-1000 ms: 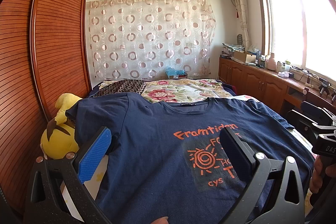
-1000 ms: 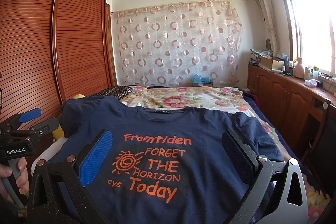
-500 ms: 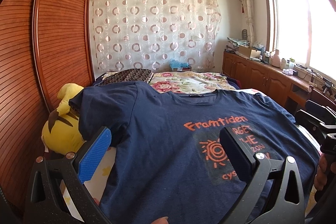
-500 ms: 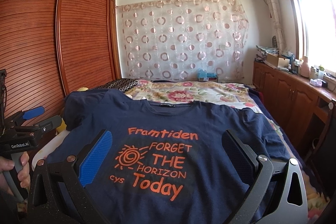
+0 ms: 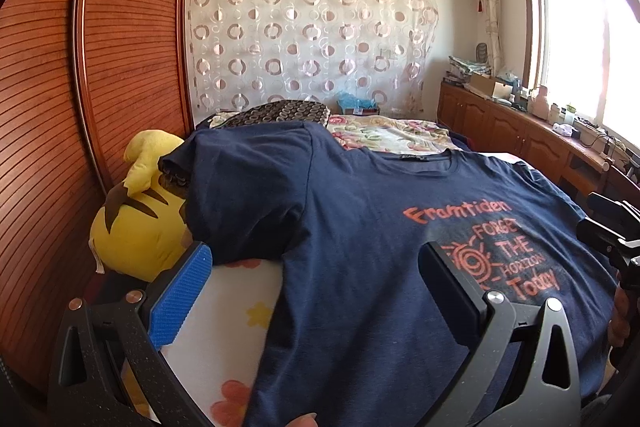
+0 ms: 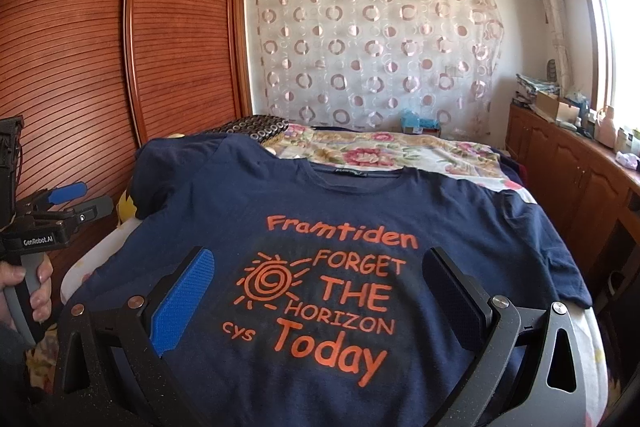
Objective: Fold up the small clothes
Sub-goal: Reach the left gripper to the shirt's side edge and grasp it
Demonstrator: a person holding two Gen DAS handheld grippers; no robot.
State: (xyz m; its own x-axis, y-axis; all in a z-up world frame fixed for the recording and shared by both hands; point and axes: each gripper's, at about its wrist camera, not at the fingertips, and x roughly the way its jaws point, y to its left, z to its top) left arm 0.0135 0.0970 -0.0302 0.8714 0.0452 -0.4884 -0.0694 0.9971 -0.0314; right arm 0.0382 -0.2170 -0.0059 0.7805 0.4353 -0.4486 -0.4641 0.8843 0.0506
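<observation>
Under both tools lies a matt navy cloth shirt [image 6: 360,211] with orange print that looks rubbery and slightly cracked. The left gripper [image 5: 316,291] has speckled matt black plastic arms, a ridged blue pad and shiny metal rivets. Left of it: a yellow plush toy [image 5: 136,227] and a glossy slatted wood wardrobe [image 5: 124,39].

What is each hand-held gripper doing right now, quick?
Left hand-held gripper: open, holding nothing, above the T-shirt.
Right hand-held gripper: open, holding nothing.
</observation>
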